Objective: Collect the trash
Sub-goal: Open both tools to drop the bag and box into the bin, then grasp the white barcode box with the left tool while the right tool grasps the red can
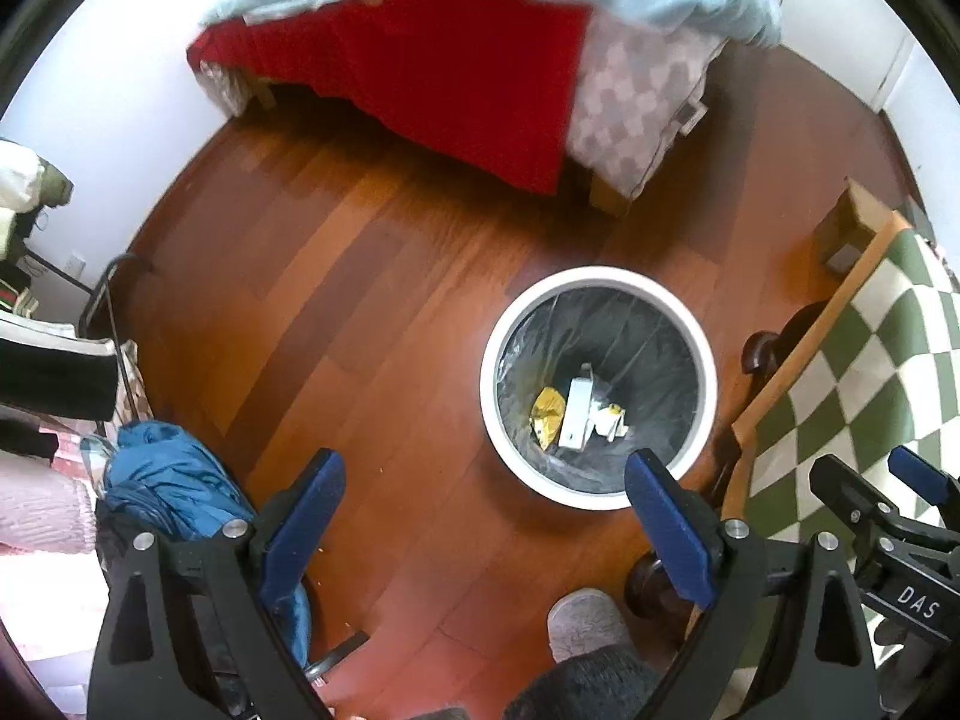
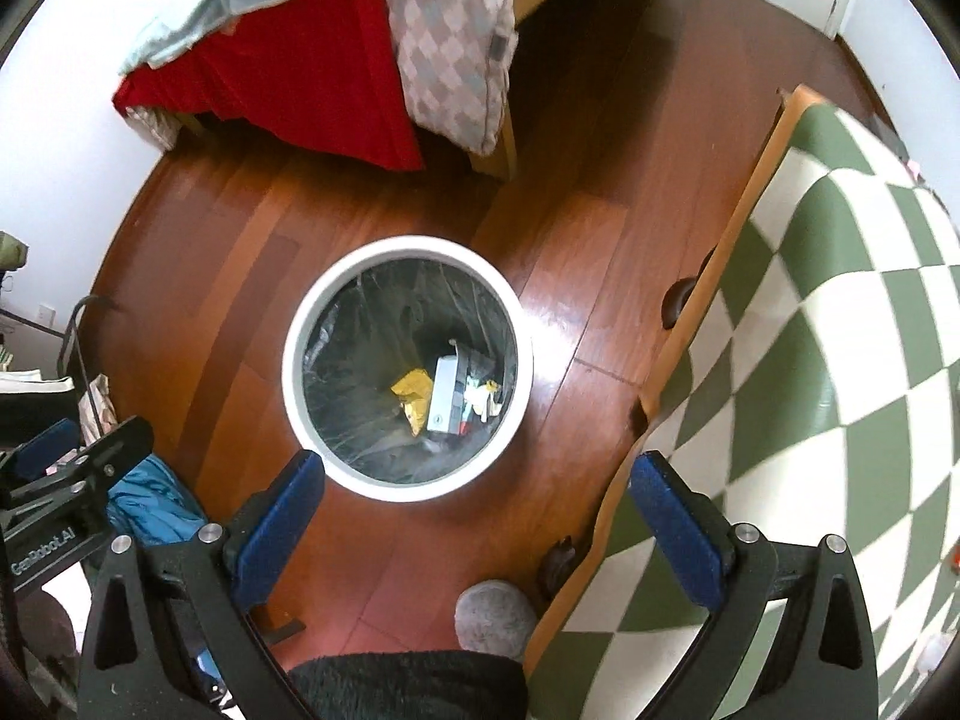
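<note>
Trash lies at the bottom of a white-rimmed bin lined with a dark plastic bag: a crumpled yellow wrapper, a flat white box and some pale scraps beside it. From the left gripper the bin stands ahead and to the right, its near rim just beyond the right-hand blue pad; from the right gripper the same bin sits ahead and slightly to the left, its near rim level with the fingertips, the wrapper and box showing deep inside. Both grippers are spread wide with nothing between the pads. Only the left wrist view shows a cardboard box on the floor far ahead to the right, and the other gripper's body at the lower right edge marked "DAS". Only the right wrist view shows the full sweep of the green-and-white checked cloth on the wood-edged table to the right, and the other gripper at the lower left marked "GenRobot.AI". Both show the reddish wooden floor, a bed with a red drape and pale blue cover far ahead, a blue garment to the left, and a grey slipper below the fingers.
</note>
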A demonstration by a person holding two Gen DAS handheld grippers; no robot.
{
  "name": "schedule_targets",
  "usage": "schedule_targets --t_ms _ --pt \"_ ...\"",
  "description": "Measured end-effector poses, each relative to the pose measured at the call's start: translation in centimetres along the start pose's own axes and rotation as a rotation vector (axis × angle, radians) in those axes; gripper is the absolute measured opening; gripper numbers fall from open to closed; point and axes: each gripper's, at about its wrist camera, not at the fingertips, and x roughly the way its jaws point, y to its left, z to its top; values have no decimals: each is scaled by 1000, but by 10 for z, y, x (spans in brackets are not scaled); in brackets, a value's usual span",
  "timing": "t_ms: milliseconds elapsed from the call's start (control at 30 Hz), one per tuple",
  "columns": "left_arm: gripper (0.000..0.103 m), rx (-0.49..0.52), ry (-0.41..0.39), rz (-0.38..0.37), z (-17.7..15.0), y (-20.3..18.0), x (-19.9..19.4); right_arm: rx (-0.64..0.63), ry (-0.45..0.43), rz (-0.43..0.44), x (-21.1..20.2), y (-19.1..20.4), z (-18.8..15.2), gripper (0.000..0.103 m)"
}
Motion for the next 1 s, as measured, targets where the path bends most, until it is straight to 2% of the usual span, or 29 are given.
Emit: schedule_targets --t_ms 200,400,600,733,800,833,1000 --pt "95 1 -104 -21 -16 -3 -64 1 -87 40 -62 -5 -13 103" --pt "95 8 -230 1 -38 -12 -130 28 -201 127 -136 -20 -40 103" --pt "95 28 -315 -31 -58 -47 -179 85 -298 214 -201 -55 -79 103" --pt "95 75 -348 -68 -66 -97 -190 165 -319 238 -229 -100 -106 103" --pt "95 107 -325 -100 -67 -136 -183 212 -319 230 -238 -132 -119 103" --pt "95 118 -316 -113 -68 -149 -180 233 -319 218 -241 -149 -125 103" --pt "95 234 -222 -168 -69 -263 -151 381 -297 91 -250 -258 -155 103"
